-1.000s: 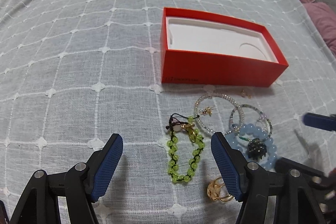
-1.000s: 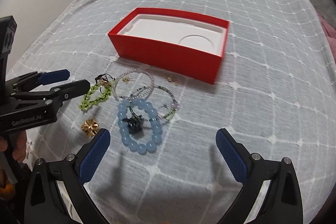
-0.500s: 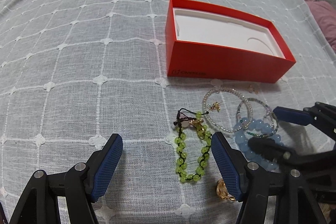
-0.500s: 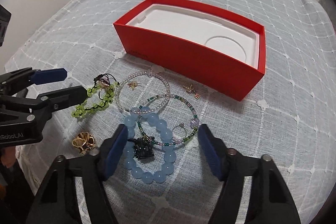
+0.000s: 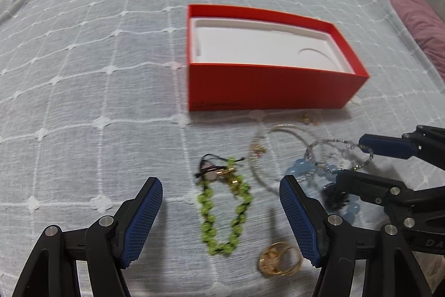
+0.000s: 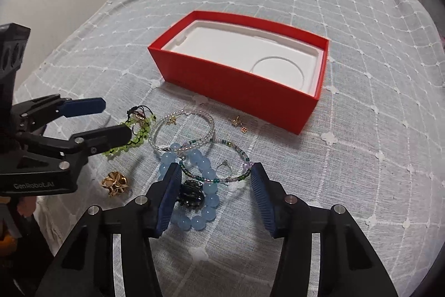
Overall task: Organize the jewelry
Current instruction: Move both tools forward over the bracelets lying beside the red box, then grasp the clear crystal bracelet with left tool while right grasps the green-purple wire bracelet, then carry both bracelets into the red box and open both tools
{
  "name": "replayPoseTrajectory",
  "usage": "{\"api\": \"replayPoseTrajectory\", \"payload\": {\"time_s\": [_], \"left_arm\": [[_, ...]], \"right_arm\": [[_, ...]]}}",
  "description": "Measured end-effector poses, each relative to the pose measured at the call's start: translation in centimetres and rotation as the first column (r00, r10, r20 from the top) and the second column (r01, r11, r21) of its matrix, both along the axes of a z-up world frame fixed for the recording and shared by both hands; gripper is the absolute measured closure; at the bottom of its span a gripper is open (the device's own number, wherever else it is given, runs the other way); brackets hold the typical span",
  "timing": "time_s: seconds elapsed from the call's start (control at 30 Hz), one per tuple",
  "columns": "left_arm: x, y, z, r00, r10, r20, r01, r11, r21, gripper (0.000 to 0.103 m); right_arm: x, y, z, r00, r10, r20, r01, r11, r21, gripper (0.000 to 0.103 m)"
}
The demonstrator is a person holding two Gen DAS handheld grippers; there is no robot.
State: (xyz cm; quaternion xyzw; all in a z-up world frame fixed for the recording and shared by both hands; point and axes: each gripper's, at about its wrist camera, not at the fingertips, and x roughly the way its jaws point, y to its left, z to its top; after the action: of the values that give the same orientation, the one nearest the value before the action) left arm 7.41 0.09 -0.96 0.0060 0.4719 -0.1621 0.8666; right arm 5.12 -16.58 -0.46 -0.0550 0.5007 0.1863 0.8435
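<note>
An open red box point(image 5: 267, 91) point(image 6: 239, 85) with a white insert lies on the grey bedspread. In front of it lies loose jewelry: a green bead bracelet point(image 5: 222, 208) point(image 6: 133, 138), a blue bead bracelet point(image 6: 205, 194) around a dark charm point(image 6: 190, 195), a clear bead bangle point(image 6: 183, 130), a thin multicolour bangle point(image 6: 222, 160), a gold ring point(image 5: 279, 259) point(image 6: 114, 183), small gold earrings point(image 6: 239, 124). My left gripper point(image 5: 221, 221) is open over the green bracelet. My right gripper point(image 6: 212, 199) is open, its fingers straddling the blue bracelet and thin bangle.
The grey checked bedspread point(image 6: 361, 74) covers the whole surface. A purple cushion point(image 5: 417, 16) lies at the far right edge in the left wrist view. The bed's left edge drops off beside the left gripper in the right wrist view.
My right gripper has moved down and in over the blue bracelet, jaws narrowing from wide to partly open. My left gripper has shifted slightly over the green bracelet.
</note>
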Motion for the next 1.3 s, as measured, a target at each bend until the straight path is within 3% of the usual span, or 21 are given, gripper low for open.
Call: {"api": "replayPoseTrajectory", "payload": {"time_s": [0.03, 0.1, 0.3, 0.43, 0.63, 0.8, 0.97, 1.07, 1.1, 1.3], "left_arm": [[0.0, -0.2, 0.0, 1.000, -0.012, -0.001, 0.012, 1.000, -0.006, 0.030], [0.0, -0.8, 0.0, 0.999, -0.040, -0.001, 0.040, 0.999, -0.020, 0.030], [0.2, -3.1, -0.4, 0.993, -0.115, -0.004, 0.115, 0.993, 0.011, 0.030], [1.3, -3.0, -1.0, 0.995, -0.091, -0.030, 0.091, 0.996, 0.013, 0.030], [2.9, -1.1, -0.5, 1.000, -0.018, -0.026, 0.017, 1.000, -0.025, 0.030], [4.5, -0.4, -1.6, 0.998, 0.029, -0.064, -0.032, 0.999, -0.042, 0.056], [5.4, -1.9, -2.8, 0.998, -0.006, -0.065, 0.008, 1.000, 0.026, 0.075], [5.6, -2.6, -2.9, 0.998, -0.010, -0.065, 0.013, 0.999, 0.043, 0.100], [5.7, -2.7, -2.9, 0.998, -0.005, -0.069, 0.008, 0.999, 0.041, 0.101], [5.8, -3.2, -2.7, 0.998, -0.010, -0.067, 0.013, 0.999, 0.035, 0.103]], "right_arm": [[-0.2, -0.2, 0.2, 1.000, -0.001, 0.005, 0.001, 1.000, 0.001, 0.049], [-0.5, -0.6, 0.6, 1.000, 0.001, 0.011, -0.001, 1.000, -0.004, 0.066], [-1.0, -2.8, 0.6, 0.999, -0.037, 0.011, 0.037, 0.999, -0.020, 0.066], [-0.6, -3.9, 0.1, 0.998, -0.059, 0.016, 0.060, 0.998, -0.025, 0.066], [0.5, -4.4, 0.2, 0.997, -0.076, -0.002, 0.076, 0.995, 0.065, 0.066], [1.7, -3.5, -0.3, 0.996, -0.088, -0.013, 0.089, 0.994, 0.061, 0.069], [2.8, -2.4, -1.8, 0.995, -0.092, -0.024, 0.093, 0.996, 0.006, 0.080], [2.9, -1.9, -2.3, 0.997, -0.083, -0.001, 0.083, 0.996, -0.030, 0.089], [2.9, -1.8, -2.4, 0.997, -0.083, 0.006, 0.083, 0.996, -0.038, 0.096], [2.6, -1.9, -2.1, 0.996, -0.089, 0.023, 0.090, 0.994, -0.054, 0.098]]}}
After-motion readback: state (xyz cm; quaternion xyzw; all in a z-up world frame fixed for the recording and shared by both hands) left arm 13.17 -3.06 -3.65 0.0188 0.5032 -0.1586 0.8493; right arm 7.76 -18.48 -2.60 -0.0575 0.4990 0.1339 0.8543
